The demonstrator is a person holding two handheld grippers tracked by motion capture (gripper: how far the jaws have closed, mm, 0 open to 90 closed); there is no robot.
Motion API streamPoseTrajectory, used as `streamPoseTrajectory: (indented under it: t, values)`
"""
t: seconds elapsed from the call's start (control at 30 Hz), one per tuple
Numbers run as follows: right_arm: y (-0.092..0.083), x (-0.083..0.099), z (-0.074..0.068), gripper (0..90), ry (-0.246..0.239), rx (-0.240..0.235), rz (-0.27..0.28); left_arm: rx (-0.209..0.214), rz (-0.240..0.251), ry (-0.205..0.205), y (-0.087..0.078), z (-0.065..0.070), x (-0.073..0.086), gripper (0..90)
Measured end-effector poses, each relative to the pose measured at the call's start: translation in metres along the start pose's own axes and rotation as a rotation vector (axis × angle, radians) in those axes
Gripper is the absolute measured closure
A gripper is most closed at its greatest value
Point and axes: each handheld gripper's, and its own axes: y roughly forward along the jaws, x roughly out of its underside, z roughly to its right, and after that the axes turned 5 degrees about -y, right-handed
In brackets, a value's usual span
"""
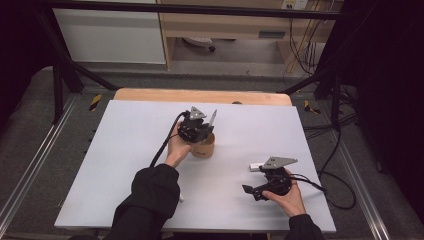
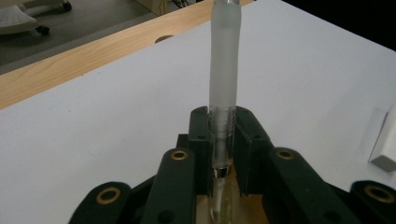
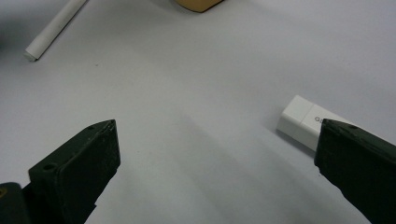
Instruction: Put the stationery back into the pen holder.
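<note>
Frosted, translucent pen (image 2: pixel 224 60) clamped upright between left gripper (image 1: pixel 199 131) jaws, directly above round wooden cup (image 1: pixel 203 146) on white bench (image 1: pixel 125 150). Right gripper (image 3: pixel 215 154) jaws spread wide, empty, low over bench. White rectangular eraser (image 3: pixel 301 121) just beside one jaw; white cylindrical stick (image 3: pixel 53 28) well apart.

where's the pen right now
The pen stands upright, clamped in the left tongs above the wooden cup near the table's middle.
</note>
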Motion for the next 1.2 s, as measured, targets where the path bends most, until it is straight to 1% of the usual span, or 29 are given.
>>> streamPoseTrajectory:
  t: [0.1,0.17,0.3,0.33,0.43,0.47,0.53,0.6,0.67,0.77,0.9,1.03,1.13,1.2]
  values:
    - [0.000,0.000,0.000,0.8,0.001,0.000,-0.001,0.006,-0.014,-0.003,0.000,-0.001,0.002,77.2]
    - [0.000,0.000,0.000,0.8,0.001,-0.001,-0.003,0.010,-0.018,0.007,-0.001,-0.001,0.002,74.0]
    - [0.000,0.000,0.000,0.8,0.002,-0.001,-0.002,0.014,-0.013,0.017,-0.006,0.001,0.000,61.1]
    - [0.000,0.000,0.000,0.8,0.002,0.000,0.000,0.016,-0.017,0.011,-0.009,0.001,-0.001,56.2]
    - [-0.002,-0.001,0.001,0.8,0.004,0.001,0.004,0.021,-0.039,0.003,-0.020,0.000,-0.003,42.4]
    - [-0.002,-0.001,0.001,0.8,0.003,0.003,0.003,0.021,-0.046,0.006,-0.025,0.000,-0.002,38.6]
    - [-0.003,-0.001,0.001,0.8,0.001,0.003,0.005,0.019,-0.042,0.015,-0.035,0.000,-0.002,34.4]
    - [-0.003,-0.001,0.001,0.7,0.004,0.005,0.007,0.037,-0.041,0.010,-0.045,-0.001,0.000,30.9]
    - [-0.003,-0.001,0.001,0.7,0.000,0.006,0.005,0.030,-0.050,0.029,-0.054,-0.001,0.003,27.0]
    - [-0.003,-0.001,0.001,0.6,0.000,0.009,0.002,0.036,-0.050,0.037,-0.067,-0.002,0.010,19.5]
    - [-0.003,-0.001,0.001,0.6,-0.003,0.011,0.003,0.032,-0.054,0.048,-0.080,-0.004,0.022,13.4]
    - [-0.002,-0.001,0.001,0.7,0.006,0.015,-0.006,0.034,-0.073,0.051,-0.090,-0.007,0.036,9.3]
    - [-0.002,-0.001,0.001,1.4,0.006,0.022,-0.012,0.036,-0.082,0.042,-0.095,-0.009,0.048,7.4]
    - [-0.002,-0.001,0.002,3.0,0.006,0.026,-0.011,0.038,-0.089,0.044,-0.098,-0.010,0.056,7.2]
